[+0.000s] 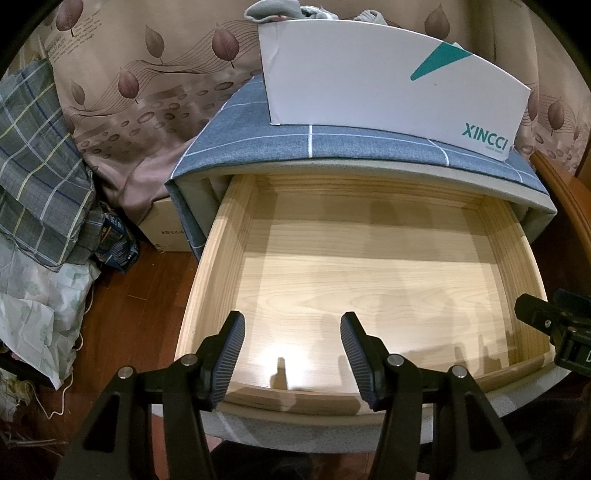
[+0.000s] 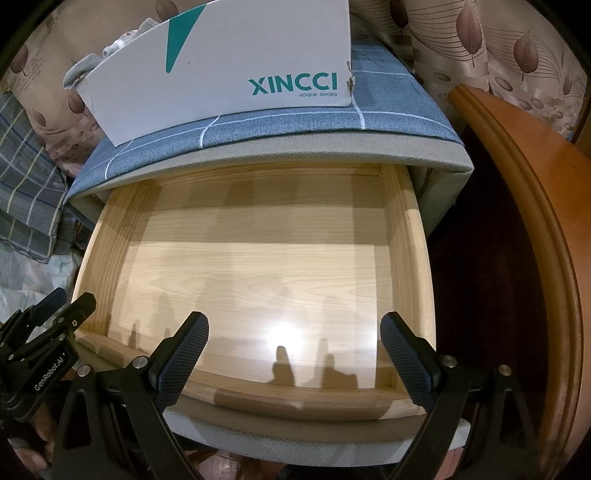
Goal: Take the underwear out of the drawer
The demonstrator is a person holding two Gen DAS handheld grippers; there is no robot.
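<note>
The pale wooden drawer (image 1: 221, 236) is pulled out of a nightstand covered in blue checked cloth (image 1: 236, 125). Its floor shows bare wood with only shadows; no underwear is visible inside. It also shows in the right wrist view (image 2: 413, 236). My left gripper (image 1: 292, 334) is open and empty above the drawer's front edge. My right gripper (image 2: 294, 332) is open and empty above the front edge too. Grey and white cloth items (image 1: 273, 9) lie in a white XINCCI shoe box (image 1: 369, 74) on top of the nightstand; the box also shows in the right wrist view (image 2: 229, 62).
Checked bedding (image 1: 37, 166) and a cardboard box (image 1: 166, 225) lie to the left on the wood floor (image 1: 140, 295). An orange wooden furniture edge (image 2: 535, 221) stands to the right. A leaf-print curtain (image 1: 147, 74) hangs behind. The other gripper shows at each view's edge (image 1: 554, 325) (image 2: 37, 350).
</note>
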